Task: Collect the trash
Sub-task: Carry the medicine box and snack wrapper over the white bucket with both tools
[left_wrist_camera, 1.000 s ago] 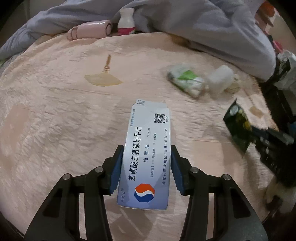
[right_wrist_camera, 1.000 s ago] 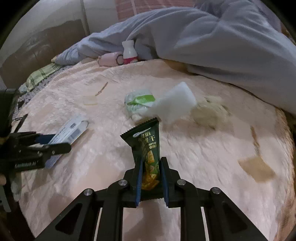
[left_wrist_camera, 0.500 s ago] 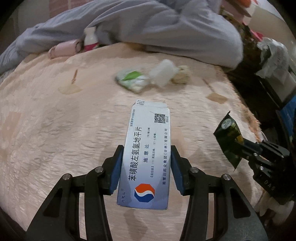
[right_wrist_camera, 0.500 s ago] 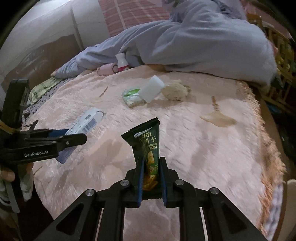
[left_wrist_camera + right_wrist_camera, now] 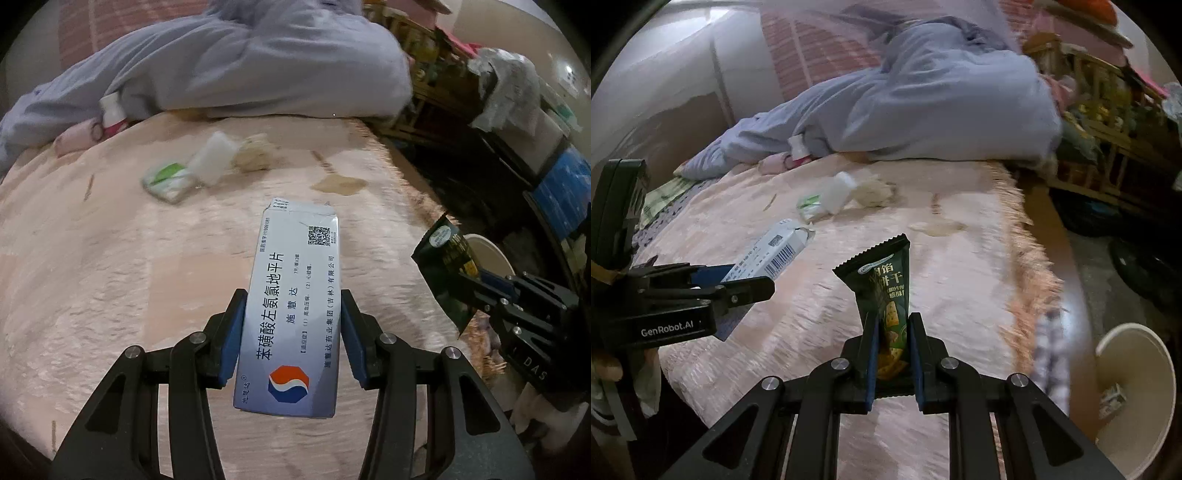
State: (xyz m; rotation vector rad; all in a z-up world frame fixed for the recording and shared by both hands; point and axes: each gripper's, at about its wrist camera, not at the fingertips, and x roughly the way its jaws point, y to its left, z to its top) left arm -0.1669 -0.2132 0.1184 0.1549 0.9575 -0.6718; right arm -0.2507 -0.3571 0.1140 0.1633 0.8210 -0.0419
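Progress-wise, this is sitting somewhere in the middle, I'd say. Both hands are carrying stuff right now: the left tongs (image 5: 291, 332) are clamping a flattened medicine box (image 5: 293, 306) by its long edges, and the right tongs (image 5: 892, 354) are pinching shut on a dark green snack wrapper (image 5: 882, 291) so it's sticking up between the pads.

Over by the foot of the bed there's a white trash bin (image 5: 1136, 398) standing on the floor with what looks like one small carton already lying in it, so I'm guessing both pieces are heading there.

Still lying on the pink bedspread (image 5: 110, 277): a green-and-white tissue pack (image 5: 168, 181), a white block (image 5: 214, 160) leaning on it, a crumpled beige wad (image 5: 256, 157) just beside that, and a flat brownish scrap (image 5: 338, 183) nearer the fringed edge. So plenty is left.

Looks-wise, the box is silvery-blue, with a torn-open far flap, black Chinese lettering, a QR code and a red-and-blue logo. The wrapper is looking empty and crinkly, with a zigzag top edge.
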